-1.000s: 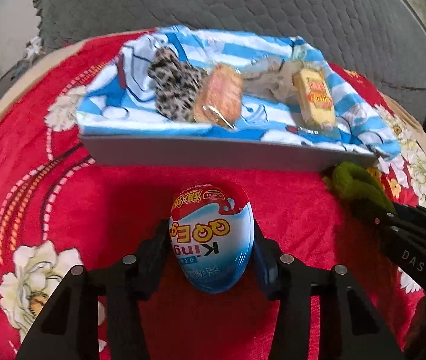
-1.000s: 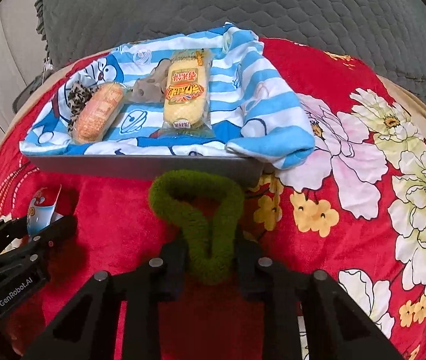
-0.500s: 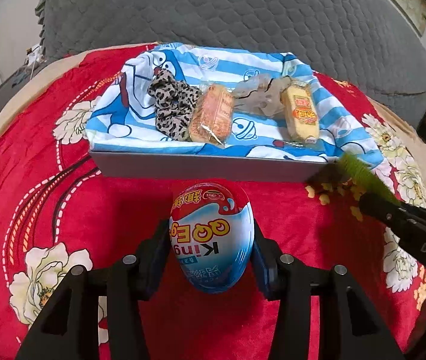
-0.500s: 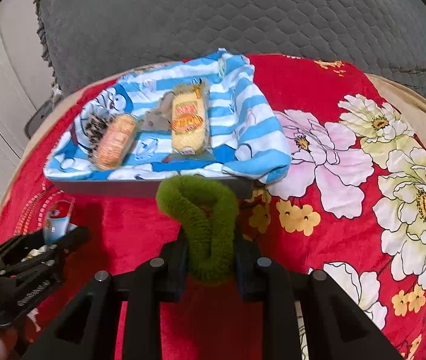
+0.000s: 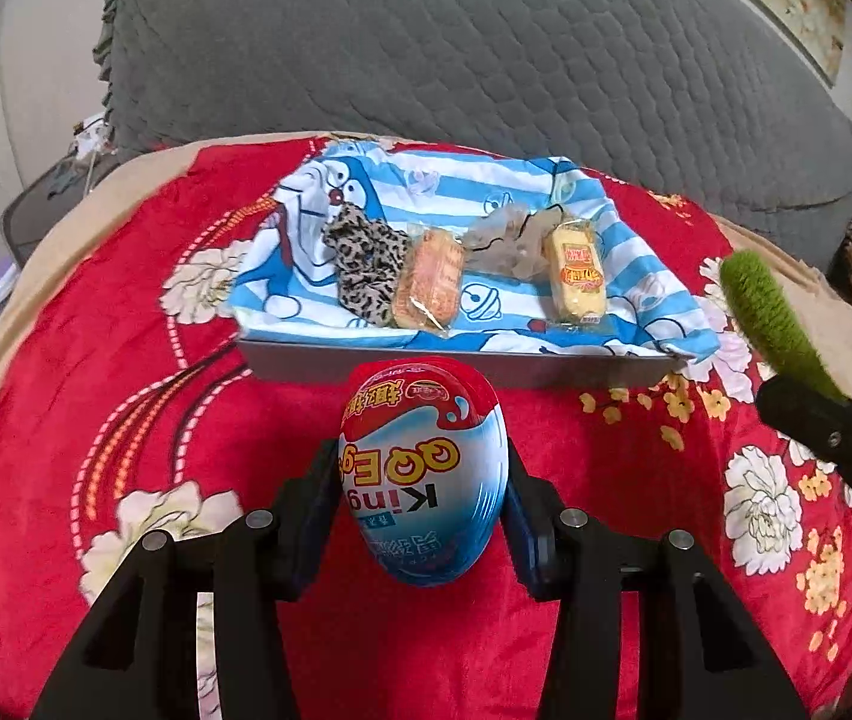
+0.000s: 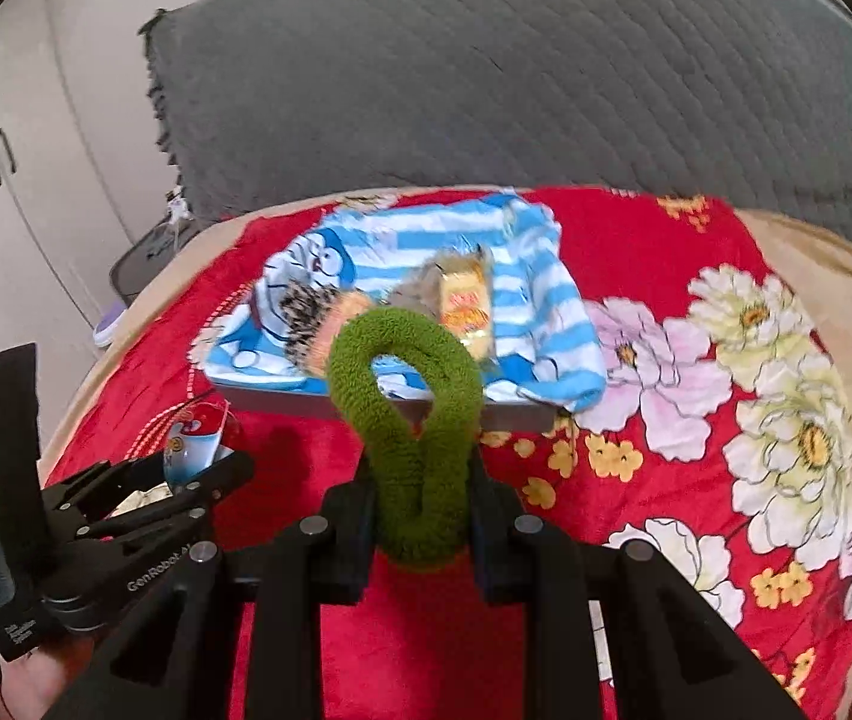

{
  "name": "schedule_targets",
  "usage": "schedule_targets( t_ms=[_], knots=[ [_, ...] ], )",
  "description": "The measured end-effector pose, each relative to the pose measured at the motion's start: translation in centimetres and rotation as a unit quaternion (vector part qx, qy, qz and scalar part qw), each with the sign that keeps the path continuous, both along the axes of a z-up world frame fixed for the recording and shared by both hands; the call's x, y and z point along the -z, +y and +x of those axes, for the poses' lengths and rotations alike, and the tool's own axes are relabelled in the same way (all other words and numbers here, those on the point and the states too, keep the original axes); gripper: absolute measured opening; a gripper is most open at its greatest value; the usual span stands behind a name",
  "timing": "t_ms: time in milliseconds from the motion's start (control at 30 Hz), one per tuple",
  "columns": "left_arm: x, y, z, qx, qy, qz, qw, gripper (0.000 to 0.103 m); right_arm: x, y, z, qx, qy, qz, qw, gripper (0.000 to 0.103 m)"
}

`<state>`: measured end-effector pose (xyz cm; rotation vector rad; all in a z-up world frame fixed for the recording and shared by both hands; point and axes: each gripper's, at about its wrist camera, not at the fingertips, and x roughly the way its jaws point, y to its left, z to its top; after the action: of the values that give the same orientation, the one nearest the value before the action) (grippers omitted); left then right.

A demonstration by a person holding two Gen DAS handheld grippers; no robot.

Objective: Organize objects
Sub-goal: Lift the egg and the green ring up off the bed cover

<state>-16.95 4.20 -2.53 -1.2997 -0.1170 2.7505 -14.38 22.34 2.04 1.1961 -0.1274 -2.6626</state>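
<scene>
My left gripper (image 5: 423, 498) is shut on a red, white and blue egg-shaped toy pack (image 5: 423, 468), held above the red blanket in front of the grey tray (image 5: 366, 359). My right gripper (image 6: 423, 516) is shut on a green fuzzy hair loop (image 6: 411, 408), also raised in front of the tray (image 6: 306, 403). The loop shows at the right of the left wrist view (image 5: 771, 318). The left gripper with the egg (image 6: 198, 438) shows at the lower left of the right wrist view. The tray is lined with a blue striped Doraemon cloth (image 5: 426, 192).
On the cloth lie a leopard-print scrunchie (image 5: 363, 264), an orange wrapped snack (image 5: 429, 285), a crumpled beige piece (image 5: 507, 237) and a yellow wrapped cake (image 5: 576, 273). A grey quilted cushion (image 5: 456, 48) stands behind. The red floral blanket (image 5: 126, 360) covers the surface.
Both grippers have risen and drawn back from the tray, each keeping its object. The tray looks smaller and farther in both views.
</scene>
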Motion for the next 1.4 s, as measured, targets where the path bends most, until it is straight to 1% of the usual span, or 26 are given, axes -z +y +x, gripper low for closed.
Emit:
schedule_targets(
  t_ms=[167,233,333,400,467,567,667,800,867,1000,1400],
  knots=[
    [-1.6,-0.2,1.6,0.0,0.011,-0.009,0.9999,0.051,-1.3,-0.6,1.3,-0.008,0.012,0.002,1.0,0.025],
    [-2.6,-0.2,2.1,-0.001,0.017,-0.006,0.9998,0.051,-1.8,-0.8,1.7,-0.009,0.018,0.001,1.0,0.025],
    [-4.0,-0.2,2.7,-0.004,0.028,-0.003,0.9996,0.051,-2.9,-1.3,2.5,-0.014,0.035,0.002,0.999,0.025],
    [-5.3,-0.3,3.3,-0.008,0.04,0.001,0.9992,0.051,-3.9,-1.6,3.1,-0.019,0.055,0.006,0.998,0.025],
    [-6.8,-0.4,3.8,-0.01,0.054,0.004,0.9985,0.051,-5.2,-1.8,3.7,-0.025,0.079,0.0,0.997,0.025],
    [-8.8,-0.3,4.7,-0.014,0.077,-0.002,0.9969,0.051,-6.6,-2.1,4.2,-0.031,0.105,0.003,0.994,0.025],
    [-10.2,-0.2,5.3,-0.017,0.092,-0.012,0.9955,0.051,-7.5,-2.2,4.5,-0.034,0.119,0.0,0.992,0.025],
    [-11.3,-0.1,5.9,-0.018,0.101,-0.012,0.9946,0.051,-8.1,-2.3,4.7,-0.037,0.128,0.003,0.991,0.025],
    [-11.7,-0.1,6.0,-0.021,0.107,-0.016,0.994,0.051,-8.4,-2.2,4.9,-0.034,0.133,0.004,0.991,0.025],
    [-11.8,0.1,6.1,-0.022,0.108,-0.007,0.9939,0.051,-8.7,-2.2,4.9,-0.033,0.141,0.01,0.989,0.025],
    [-10.9,0.4,5.4,-0.032,0.103,-0.007,0.9941,0.051,-8.8,-1.8,4.6,-0.031,0.145,0.015,0.989,0.025]
  ],
)
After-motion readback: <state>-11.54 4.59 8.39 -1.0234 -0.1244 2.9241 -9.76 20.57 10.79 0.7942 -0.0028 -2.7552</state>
